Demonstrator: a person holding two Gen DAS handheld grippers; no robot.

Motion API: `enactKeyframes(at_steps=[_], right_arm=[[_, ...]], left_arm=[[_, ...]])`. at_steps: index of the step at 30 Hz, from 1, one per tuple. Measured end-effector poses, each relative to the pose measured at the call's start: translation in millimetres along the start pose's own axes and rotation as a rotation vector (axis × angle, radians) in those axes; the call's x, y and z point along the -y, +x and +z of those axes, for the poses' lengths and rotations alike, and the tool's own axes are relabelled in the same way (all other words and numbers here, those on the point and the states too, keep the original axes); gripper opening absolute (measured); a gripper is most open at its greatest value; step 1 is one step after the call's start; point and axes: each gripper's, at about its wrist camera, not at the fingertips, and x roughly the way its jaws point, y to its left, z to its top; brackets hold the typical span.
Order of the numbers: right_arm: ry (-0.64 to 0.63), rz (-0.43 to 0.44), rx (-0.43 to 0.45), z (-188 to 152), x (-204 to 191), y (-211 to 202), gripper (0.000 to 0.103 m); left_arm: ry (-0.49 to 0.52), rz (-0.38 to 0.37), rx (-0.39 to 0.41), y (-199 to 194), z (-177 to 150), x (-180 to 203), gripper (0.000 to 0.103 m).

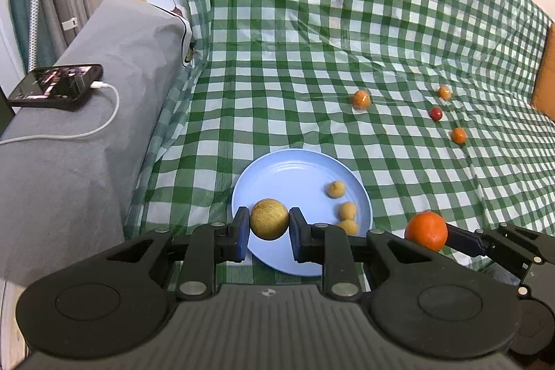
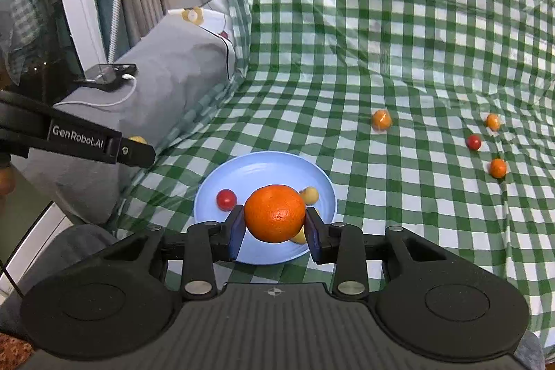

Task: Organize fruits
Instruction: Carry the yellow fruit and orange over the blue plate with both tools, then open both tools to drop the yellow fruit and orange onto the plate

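Two fruits between clamped fingers

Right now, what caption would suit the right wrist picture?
Right gripper holds an orange above a blue plate on a checked cloth.

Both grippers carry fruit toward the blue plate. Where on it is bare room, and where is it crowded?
The blue plate is bare across its far half and middle. The near right rim is crowded with three small yellow fruits; a red fruit sits near the left.
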Motion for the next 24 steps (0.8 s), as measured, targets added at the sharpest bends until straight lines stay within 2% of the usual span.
enactKeyframes(at_steps=[17, 24], right_arm=[[0.000, -0.021, -0.120, 4.8, 32.4, 104.1, 0.038], [-0.014, -0.021, -0.161, 1.5, 33.9, 134.6, 0.038]], left_arm=[[0.093, -0.004, -0.154, 127.5, 32.7, 16.0, 0.026], [0.116, 0.017, -0.187, 160.6, 35.3, 19.2, 0.026]])
